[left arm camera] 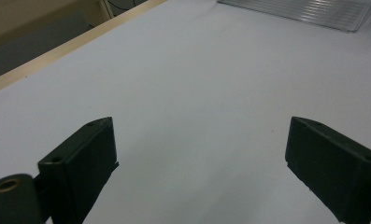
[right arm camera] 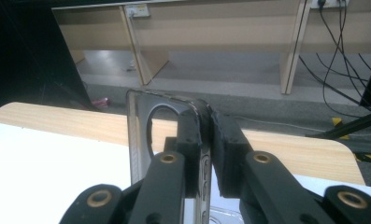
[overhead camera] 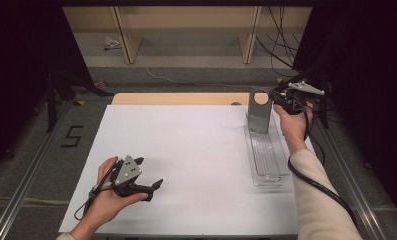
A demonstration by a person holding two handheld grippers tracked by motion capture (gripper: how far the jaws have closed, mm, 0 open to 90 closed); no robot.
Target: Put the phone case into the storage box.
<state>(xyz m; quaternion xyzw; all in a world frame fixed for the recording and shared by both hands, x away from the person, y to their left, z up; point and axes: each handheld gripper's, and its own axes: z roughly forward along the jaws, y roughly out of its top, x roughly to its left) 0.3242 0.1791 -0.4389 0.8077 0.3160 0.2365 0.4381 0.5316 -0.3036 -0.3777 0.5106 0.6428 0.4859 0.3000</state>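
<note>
Clear hinged lid (overhead camera: 259, 111) stands upright at far right corner of the bench (overhead camera: 186, 150), over its tray (overhead camera: 267, 157). My right gripper (right arm camera: 205, 140) pinches lid's top edge; left gripper (overhead camera: 145, 175) spread, idle near front-left. Risk: thin slick plastic could slip & slam down.
</note>
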